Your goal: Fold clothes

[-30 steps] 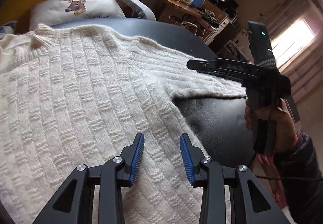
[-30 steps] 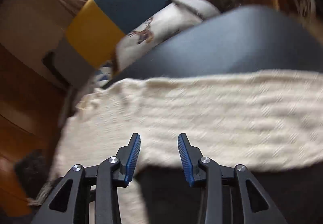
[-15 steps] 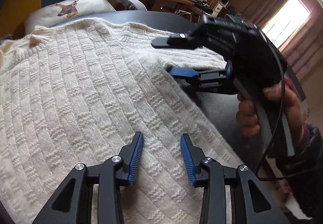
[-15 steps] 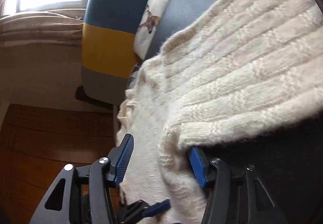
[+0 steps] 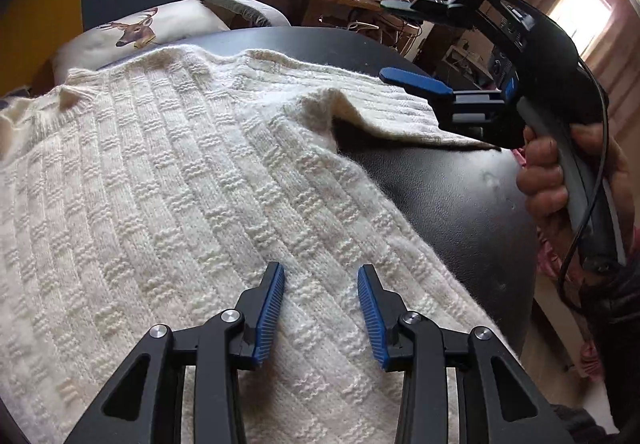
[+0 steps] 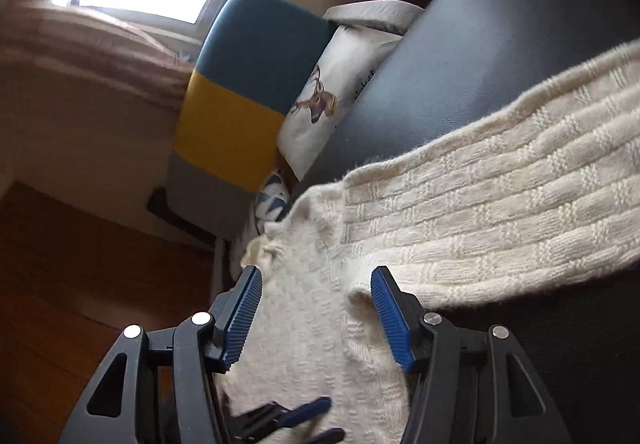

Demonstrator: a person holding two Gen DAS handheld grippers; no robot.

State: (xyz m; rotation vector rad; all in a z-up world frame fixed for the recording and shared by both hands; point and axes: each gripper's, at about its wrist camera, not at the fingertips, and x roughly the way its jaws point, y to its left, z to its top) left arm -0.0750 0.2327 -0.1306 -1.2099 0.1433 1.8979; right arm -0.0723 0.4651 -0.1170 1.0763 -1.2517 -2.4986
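A cream knitted sweater lies spread over the dark padded surface, its body flat and one sleeve stretched toward the surface's right edge. The left gripper hovers low over the sweater's body with its jaws wide apart and nothing between them. The right gripper is also parted, straddling the sleeve's near edge where the knit humps up, but not yet closed on it.

Judging from this, the main risk is a shallow pinch: the loose, fuzzy knit could slip out of the pads, or only the top layer could be caught, so the sleeve would drag crookedly. With the left gripper pinning nothing, any pull on the sleeve may slide the whole sweater toward the surface's edge and bunch the body.
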